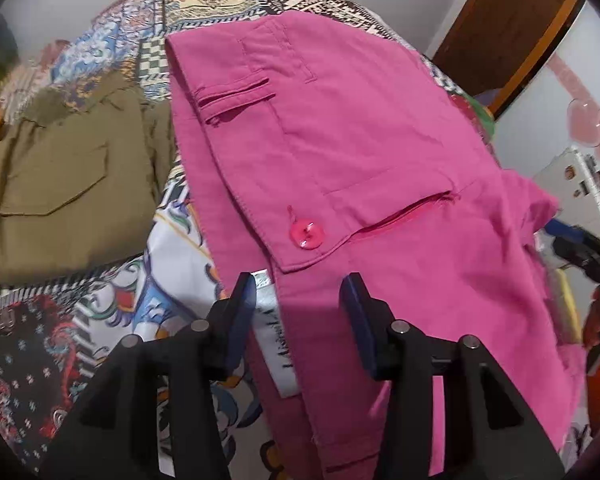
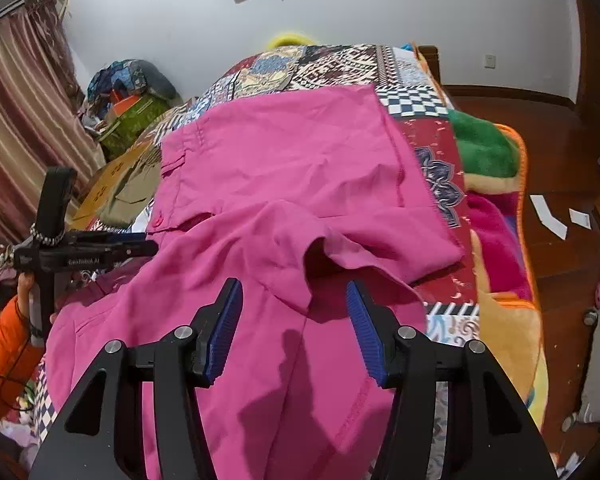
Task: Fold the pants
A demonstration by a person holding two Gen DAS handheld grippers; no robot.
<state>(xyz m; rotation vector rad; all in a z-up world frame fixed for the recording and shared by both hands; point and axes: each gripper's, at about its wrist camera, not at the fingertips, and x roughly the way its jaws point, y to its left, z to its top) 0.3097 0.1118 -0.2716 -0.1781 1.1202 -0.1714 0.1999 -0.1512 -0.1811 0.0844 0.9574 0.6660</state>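
Note:
Pink pants [image 1: 360,152] lie on a patterned bedspread [image 1: 120,320], waistband toward me, with a pink button [image 1: 306,233] and a white label [image 1: 274,340] showing. My left gripper [image 1: 300,288] is open, hovering over the waistband edge with nothing between its fingers. In the right wrist view the pants [image 2: 292,168] lie partly folded, with a rumpled fold in the middle. My right gripper [image 2: 294,296] is open just above the cloth near that fold. The left gripper also shows at the left of the right wrist view [image 2: 88,254].
An olive-green garment [image 1: 68,184] lies left of the pants. A green and orange blanket [image 2: 488,152] covers the bed's right edge. A wooden floor [image 2: 560,168] with paper scraps lies on the right. Curtains [image 2: 16,120] and piled bags stand on the left.

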